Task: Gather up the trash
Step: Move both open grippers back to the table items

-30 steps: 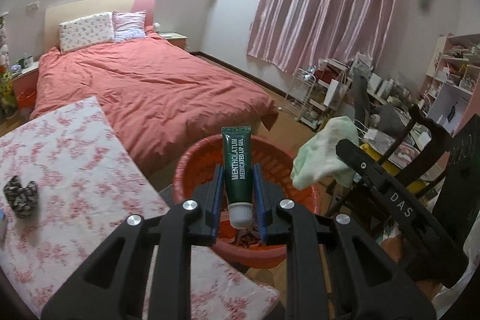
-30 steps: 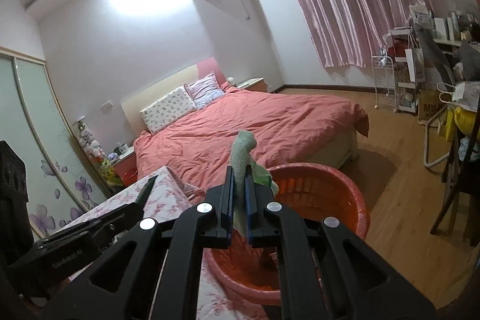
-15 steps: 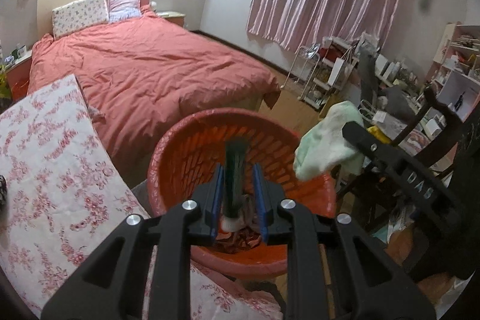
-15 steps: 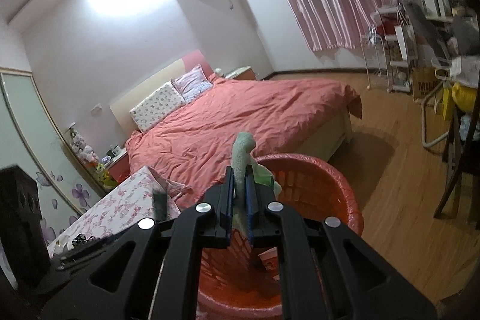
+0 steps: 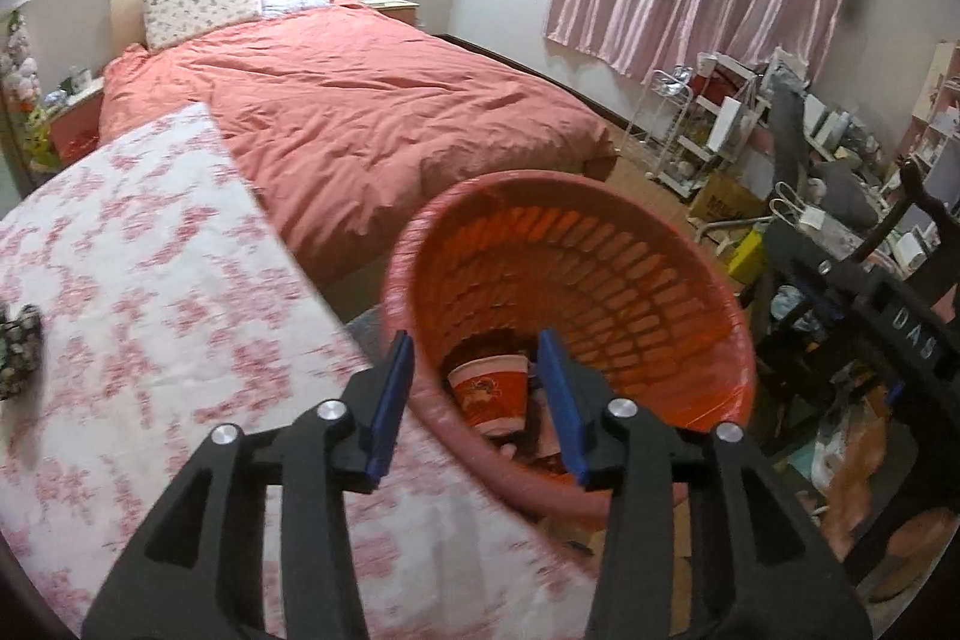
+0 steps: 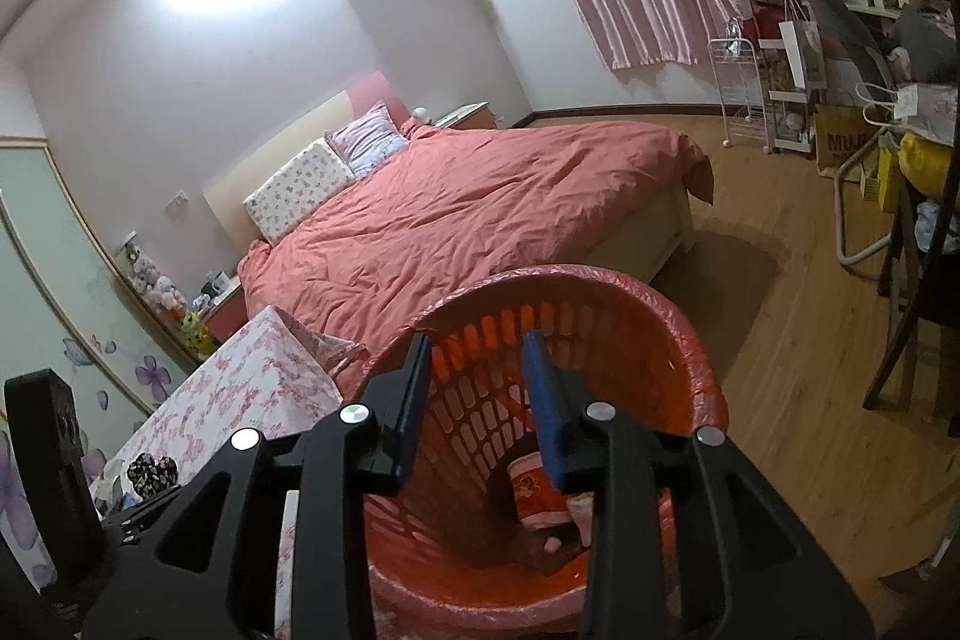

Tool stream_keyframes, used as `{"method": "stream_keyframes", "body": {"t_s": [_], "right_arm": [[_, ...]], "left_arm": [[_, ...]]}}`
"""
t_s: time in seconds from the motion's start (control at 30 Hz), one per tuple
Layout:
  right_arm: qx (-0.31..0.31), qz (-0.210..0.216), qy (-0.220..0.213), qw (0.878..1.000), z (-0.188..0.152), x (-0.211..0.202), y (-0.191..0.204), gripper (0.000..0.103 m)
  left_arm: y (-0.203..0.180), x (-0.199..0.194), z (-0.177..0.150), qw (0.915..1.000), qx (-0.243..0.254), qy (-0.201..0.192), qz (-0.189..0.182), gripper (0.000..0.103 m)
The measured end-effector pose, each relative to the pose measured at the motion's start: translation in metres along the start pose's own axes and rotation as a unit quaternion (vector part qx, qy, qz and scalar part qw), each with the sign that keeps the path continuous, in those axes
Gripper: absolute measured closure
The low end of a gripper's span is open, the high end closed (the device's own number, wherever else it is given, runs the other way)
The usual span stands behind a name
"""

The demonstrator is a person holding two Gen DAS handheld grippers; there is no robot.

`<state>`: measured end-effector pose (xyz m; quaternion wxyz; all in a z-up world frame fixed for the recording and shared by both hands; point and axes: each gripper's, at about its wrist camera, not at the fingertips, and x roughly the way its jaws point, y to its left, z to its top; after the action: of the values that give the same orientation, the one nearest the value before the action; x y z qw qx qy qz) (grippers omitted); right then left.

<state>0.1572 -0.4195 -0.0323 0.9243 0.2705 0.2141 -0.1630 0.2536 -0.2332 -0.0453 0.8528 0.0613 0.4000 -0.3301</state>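
Note:
An orange-red slotted basket (image 5: pixel 630 244) lined with a pink bag stands on the floor beside the floral table; it also shows in the right wrist view (image 6: pixel 678 322). Inside lie a red paper cup (image 5: pixel 489 388) (image 6: pixel 537 496) and other trash, partly hidden by the fingers. My left gripper (image 5: pixel 474 400) is open and empty above the basket's near rim. My right gripper (image 6: pixel 477 403) is open and empty above the basket's near side. The green tube and the pale green cloth are not visible in either gripper.
A table with a pink floral cloth (image 5: pixel 138 292) lies left of the basket, with a dark patterned item (image 5: pixel 18 352) on it. A bed with a red cover (image 5: pixel 372 100) is behind. A cluttered rack and desk (image 5: pixel 780 130) stand at the right. Wooden floor (image 6: pixel 798 352) lies beyond.
The left gripper opened and the green lip-balm tube is gone from it. The right gripper opened and the pale green cloth is gone from it. Both views now look down into the basket.

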Motion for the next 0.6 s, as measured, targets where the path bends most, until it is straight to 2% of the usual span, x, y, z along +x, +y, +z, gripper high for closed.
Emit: {"method": "stream_keyframes", "body": {"t_s": [0.13, 0.37, 0.53, 0.6], "right_arm": [[-0.019, 0.007, 0.007, 1.0, -0.002, -0.002, 0.016, 0.069], [-0.054, 0.029, 0.02, 0.998, -0.008, -0.004, 0.047, 0.061], [-0.085, 0.048, 0.038, 0.994, -0.021, -0.003, 0.081, 0.058], [-0.1, 0.058, 0.049, 0.992, -0.028, 0.0, 0.096, 0.058]], "left_arm": [[0.027, -0.02, -0.012, 0.9991, -0.009, -0.005, 0.041, 0.046], [0.093, -0.058, -0.036, 0.9932, -0.056, -0.004, 0.102, 0.03], [0.142, -0.094, -0.059, 0.9827, -0.079, -0.012, 0.167, 0.026], [0.166, -0.112, -0.07, 0.9761, -0.091, -0.016, 0.197, 0.026]]}}
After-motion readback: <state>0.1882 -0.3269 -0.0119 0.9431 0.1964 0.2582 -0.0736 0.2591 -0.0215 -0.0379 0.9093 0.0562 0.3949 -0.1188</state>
